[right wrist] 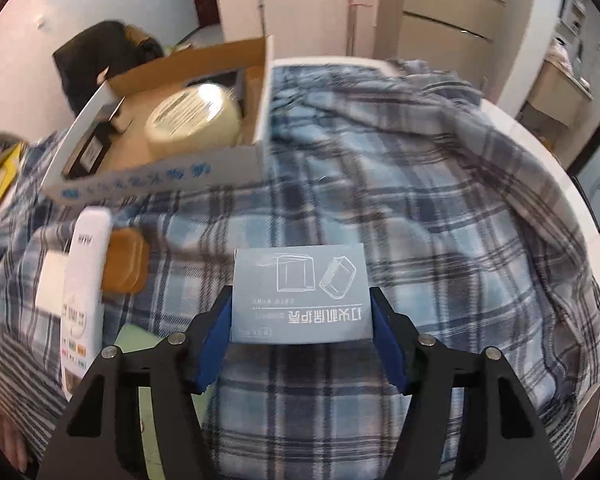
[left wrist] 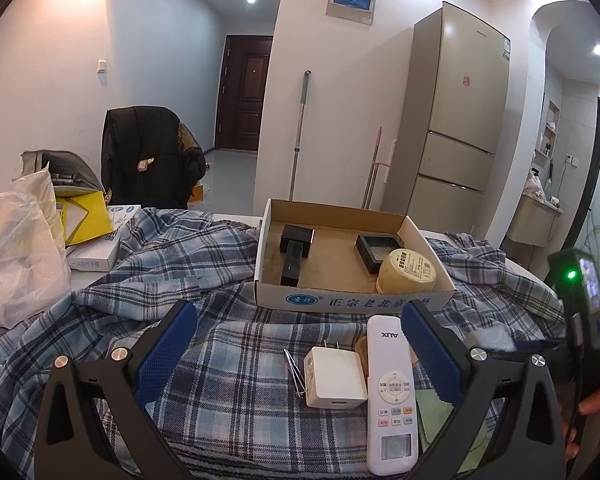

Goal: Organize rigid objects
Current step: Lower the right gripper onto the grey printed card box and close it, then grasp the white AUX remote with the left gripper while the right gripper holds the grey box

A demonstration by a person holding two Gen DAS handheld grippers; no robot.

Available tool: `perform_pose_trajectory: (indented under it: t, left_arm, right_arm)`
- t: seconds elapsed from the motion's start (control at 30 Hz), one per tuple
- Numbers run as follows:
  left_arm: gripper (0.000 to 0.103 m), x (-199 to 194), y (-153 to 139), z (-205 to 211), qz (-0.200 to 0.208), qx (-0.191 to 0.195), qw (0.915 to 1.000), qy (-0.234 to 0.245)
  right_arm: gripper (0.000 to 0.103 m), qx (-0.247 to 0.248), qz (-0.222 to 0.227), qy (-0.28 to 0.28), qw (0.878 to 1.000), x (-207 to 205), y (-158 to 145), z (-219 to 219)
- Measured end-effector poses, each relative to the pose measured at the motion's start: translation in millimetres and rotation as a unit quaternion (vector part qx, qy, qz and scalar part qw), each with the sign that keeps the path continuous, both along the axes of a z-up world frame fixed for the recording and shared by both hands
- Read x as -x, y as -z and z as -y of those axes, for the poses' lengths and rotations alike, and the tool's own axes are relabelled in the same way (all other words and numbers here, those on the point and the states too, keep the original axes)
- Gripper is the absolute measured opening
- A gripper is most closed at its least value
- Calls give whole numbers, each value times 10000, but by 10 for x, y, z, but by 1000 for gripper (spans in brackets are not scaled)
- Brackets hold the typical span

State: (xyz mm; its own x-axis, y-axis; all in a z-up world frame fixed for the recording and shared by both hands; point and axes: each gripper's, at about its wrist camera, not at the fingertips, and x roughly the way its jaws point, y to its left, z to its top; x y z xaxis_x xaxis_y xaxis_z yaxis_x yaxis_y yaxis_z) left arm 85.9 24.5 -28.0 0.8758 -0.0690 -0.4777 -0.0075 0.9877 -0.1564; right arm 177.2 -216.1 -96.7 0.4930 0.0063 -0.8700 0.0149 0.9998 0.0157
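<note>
My right gripper [right wrist: 300, 300] is shut on a small pale-blue carton [right wrist: 300, 276] with line drawings, held just above the plaid cloth [right wrist: 400, 184]. My left gripper [left wrist: 299, 320] is open and low over the cloth, with a white charger [left wrist: 334, 376] and a white AUX remote [left wrist: 392, 396] lying between its fingers, untouched. Metal tweezers [left wrist: 294, 372] lie left of the charger. Beyond stands an open cardboard box [left wrist: 352, 300] holding a black T-shaped block [left wrist: 296, 252], a black square tray [left wrist: 376, 250] and a cream round jar [left wrist: 408, 272].
A brown case [right wrist: 126, 260] and a green sheet [left wrist: 440, 412] lie by the remote. At the table's left are a plastic bag [left wrist: 16, 248], a yellow packet [left wrist: 86, 216] and a white box [left wrist: 100, 240]. A jacket-draped chair [left wrist: 148, 156] and a fridge [left wrist: 452, 120] stand behind.
</note>
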Motion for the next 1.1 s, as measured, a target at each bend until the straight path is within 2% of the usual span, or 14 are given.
perform_pose_trajectory:
  t: [0.17,0.23,0.27,0.33,0.37,0.43,0.5,0.53,0.6,0.73,0.83,0.97,1.03,1.1]
  left_arm:
    - [103,-12,11,-2,-72,-39,10000,-16]
    - [103,-35,21,23,-147,-113,9998,-12]
    - [102,-69,48,61,-308,-275,9991,-76]
    - [87,-128,118,114,-522,-392,9979,48]
    - [77,-146,137,126,-596,-360,9974,160]
    - [70,-166,170,146,-731,-292,9964,324]
    - [52,-170,189,163,-807,-262,9954,439]
    - [47,-174,192,176,-837,-246,9949,506]
    - [24,-184,199,224,-1013,-255,9912,816]
    - [23,-183,206,347,-1348,-114,9831,1233]
    - [23,-197,276,510,-1825,-136,9707,1555]
    - [24,-174,391,616,-2298,-176,9592,1637]
    - [33,-189,434,643,-2450,-210,9560,1599]
    - [69,-232,437,655,-2447,-198,9566,1567]
  right_arm:
    - [63,158,509,60,9986,70,-281,112]
    - [63,85,879,24,9961,110,-383,168]
    - [63,-48,1174,71,9930,154,-423,215]
    - [63,19,1335,156,9909,154,-430,224]
    - [63,125,1256,47,9920,130,-407,197]
    - [63,113,1125,-99,9935,109,-364,154]
    - [63,14,959,-185,9952,92,-330,133]
    - [63,-22,882,-245,9958,92,-316,119]
    - [63,-137,781,-322,9963,105,-291,106]
    - [63,-206,646,-216,9975,92,-233,139]
    - [63,-214,601,-132,9979,73,-218,178]
    - [63,-354,576,-135,9976,86,-245,197]
    - [63,-343,592,-167,9975,97,-259,178]
    - [63,-346,582,-200,9975,108,-263,162]
